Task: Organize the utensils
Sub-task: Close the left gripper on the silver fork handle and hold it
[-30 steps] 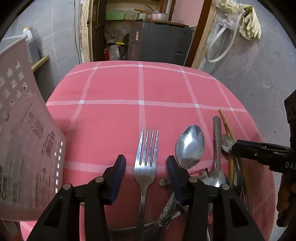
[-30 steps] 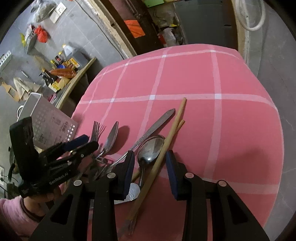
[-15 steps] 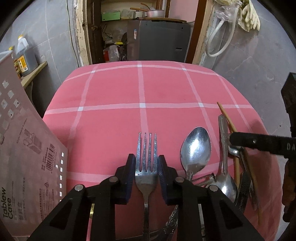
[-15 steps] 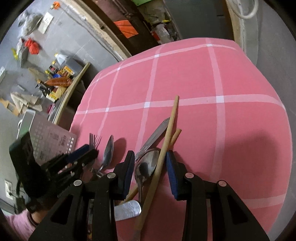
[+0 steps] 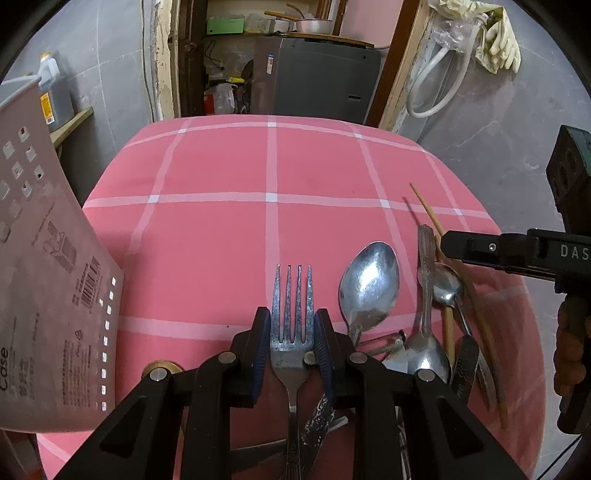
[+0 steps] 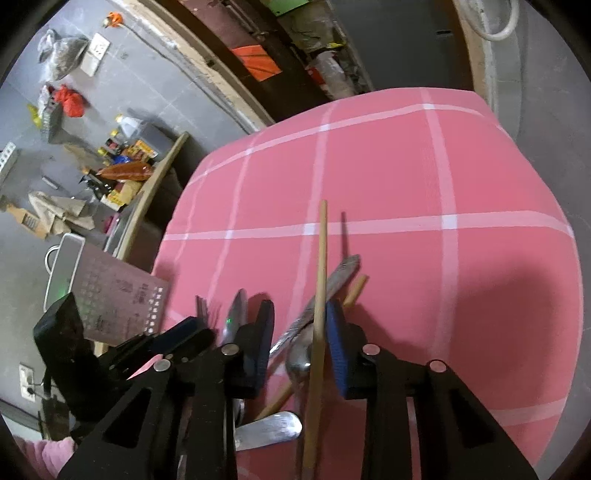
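Pink checked tablecloth with scattered cutlery, in a grey-tiled room with an open doorway.

The left gripper is clenched on a fork. The right gripper, jaws just closing, has a raised chopstick against one pad, grip unclear. A perforated cutlery case stands left.

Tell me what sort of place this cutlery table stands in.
Probably a home kitchen or utility corner. A table with a pink checked cloth stands on grey floor tiles; behind it a doorway shows a grey appliance with a metal pot on top, and rubber gloves hang on the wall.
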`<state>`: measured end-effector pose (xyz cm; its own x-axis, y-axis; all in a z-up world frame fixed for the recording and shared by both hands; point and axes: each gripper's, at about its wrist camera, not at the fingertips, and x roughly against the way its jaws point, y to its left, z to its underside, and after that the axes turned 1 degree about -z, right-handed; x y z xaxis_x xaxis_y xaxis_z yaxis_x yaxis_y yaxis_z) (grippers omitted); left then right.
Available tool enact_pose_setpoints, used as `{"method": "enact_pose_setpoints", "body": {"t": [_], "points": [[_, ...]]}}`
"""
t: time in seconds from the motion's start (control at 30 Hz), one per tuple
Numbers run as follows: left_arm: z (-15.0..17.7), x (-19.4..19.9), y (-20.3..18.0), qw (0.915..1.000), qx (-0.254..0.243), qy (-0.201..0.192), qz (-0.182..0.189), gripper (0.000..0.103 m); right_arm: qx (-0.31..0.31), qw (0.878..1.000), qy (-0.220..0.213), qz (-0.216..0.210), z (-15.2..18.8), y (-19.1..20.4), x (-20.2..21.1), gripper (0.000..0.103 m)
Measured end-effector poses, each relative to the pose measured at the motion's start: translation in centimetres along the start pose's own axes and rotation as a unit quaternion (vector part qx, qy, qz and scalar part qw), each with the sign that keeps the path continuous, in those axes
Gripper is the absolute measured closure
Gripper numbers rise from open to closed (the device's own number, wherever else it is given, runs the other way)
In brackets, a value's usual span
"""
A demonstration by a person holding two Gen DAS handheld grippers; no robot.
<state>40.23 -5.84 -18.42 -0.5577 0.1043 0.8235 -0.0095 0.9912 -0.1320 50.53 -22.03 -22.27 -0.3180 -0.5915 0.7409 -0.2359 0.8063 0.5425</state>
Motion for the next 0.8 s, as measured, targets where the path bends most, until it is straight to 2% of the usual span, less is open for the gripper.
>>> {"method": "enact_pose_setpoints", "body": {"t": [0.13, 0.27, 0.43, 0.63, 0.77, 0.8], "points": [[0.1, 0.0, 0.0, 1.0000, 0.002, 0.001, 0.002, 0.080, 0.012, 1.000, 0.006, 0.006, 0.1, 0.6, -0.2, 0.078], [0.1, 0.0, 0.0, 1.0000, 0.000, 0.001, 0.002, 0.080, 0.000, 1.000, 0.017, 0.024, 0.1, 0.1, -0.9, 0.084], [0.2, 0.0, -0.1, 1.0000, 0.000, 0.001, 0.001, 0.080, 0.011, 0.999, -0.003, 0.042, -0.4, 0.6, 0.5, 0.085], [0.3, 0.2, -0.1, 1.0000, 0.001, 0.000, 0.000, 0.080, 0.004, 1.000, 0.020, 0.003, 0.0, 0.6, 0.6, 0.085], [0.3, 0.2, 0.0, 1.0000, 0.003, 0.001, 0.001, 0.080, -0.015, 0.999, 0.037, 0.014, 0.4, -0.2, -0.4, 0.085], [0.3, 0.2, 0.0, 1.0000, 0.004, 0.001, 0.001, 0.080, -0.019, 0.999, 0.038, 0.029, 0.4, -0.3, -0.5, 0.085]]}}
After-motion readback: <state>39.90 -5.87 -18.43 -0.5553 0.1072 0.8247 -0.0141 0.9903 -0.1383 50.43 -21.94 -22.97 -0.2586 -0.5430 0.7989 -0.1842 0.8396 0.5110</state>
